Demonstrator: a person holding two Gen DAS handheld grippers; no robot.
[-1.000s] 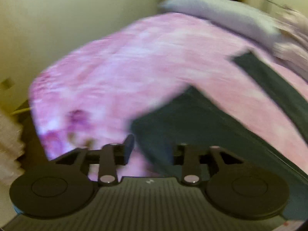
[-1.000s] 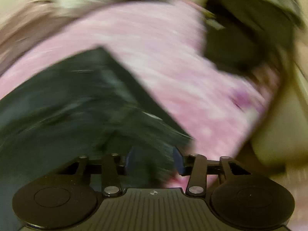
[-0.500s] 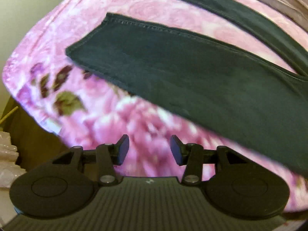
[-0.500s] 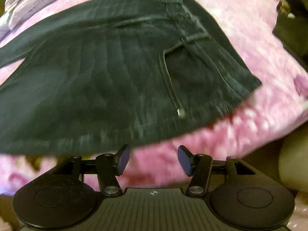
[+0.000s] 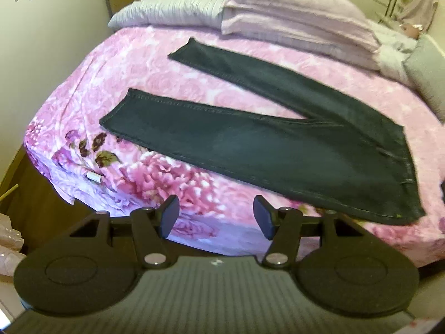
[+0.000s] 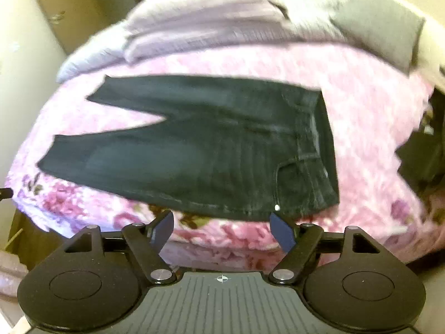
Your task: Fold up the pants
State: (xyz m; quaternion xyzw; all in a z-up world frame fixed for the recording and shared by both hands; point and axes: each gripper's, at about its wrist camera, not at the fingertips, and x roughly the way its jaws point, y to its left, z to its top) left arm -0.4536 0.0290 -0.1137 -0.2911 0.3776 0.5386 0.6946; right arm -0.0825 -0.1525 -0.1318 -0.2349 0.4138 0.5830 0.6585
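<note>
- Left wrist view: the dark pants (image 5: 278, 144) are laid flat on the pink floral bed (image 5: 133, 66), long axis left to right, hems at the left, waistband at the right, legs spread in a V. The left claw (image 5: 216, 217) is held wide open and empty, short of the pants' near edge.
- Right wrist view: the pants (image 6: 194, 150) are seen with the waistband at the right. The right claw (image 6: 221, 229) is spread wide, empty, just below the near edge. No writing can be read.

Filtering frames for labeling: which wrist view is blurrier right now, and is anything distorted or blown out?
Right wrist view is blurrier: the dark denim pants and pink floral blanket are smeared, while its open right gripper stays sharp. Left wrist view is mostly crisp, with seams readable on the pants; slight softness lower right. Both show fisheye bowing and dark corners. No glare.
</note>
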